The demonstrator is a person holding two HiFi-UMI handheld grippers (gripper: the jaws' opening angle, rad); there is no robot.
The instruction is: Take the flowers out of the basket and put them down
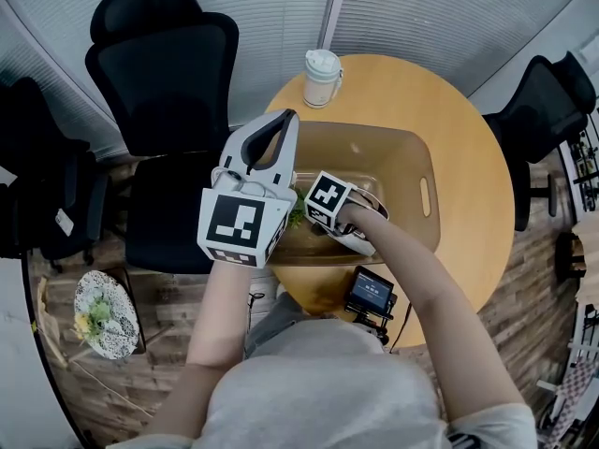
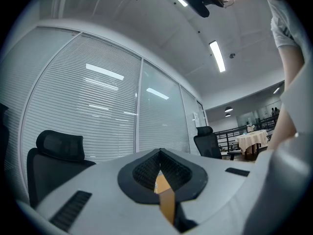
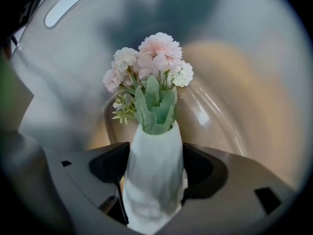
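Flowers [image 3: 149,65] first: a small bunch of pale pink and cream pompom blooms with flat, soft-green leaves, likely artificial. They stand in a narrow white vase [image 3: 152,190] with a matte, slightly faceted skin that tapers to the neck. From my right gripper view the vase sits square between the jaws of my right gripper [image 3: 156,153]. The dark pads stand wide and meet its flanks on both sides, so I read that as a clamp on the vase body, just under the neck. Behind the blooms I see the curved, glossy, translucent tan wall of the basket [image 1: 426,204], so I judge the flowers are inside the basket, low and towards its near-left corner.

My left gripper [image 2: 160,155] is raised above the basket's left rim, pointing away at the blinds, its ribbed black pads together with nothing between them.

I take the step in hand to be the grasp, with the lift not yet made. Next I need a firm, even squeeze, since the smooth tapered vase could slide through the pads. Then comes a rise clear of the basket's rim without brushing the blooms against the wall. After that, I set the vase down on the bare wooden table [image 1: 468,138] beside the basket, away from the lidded cup [image 1: 321,78] beyond the basket's far rim.
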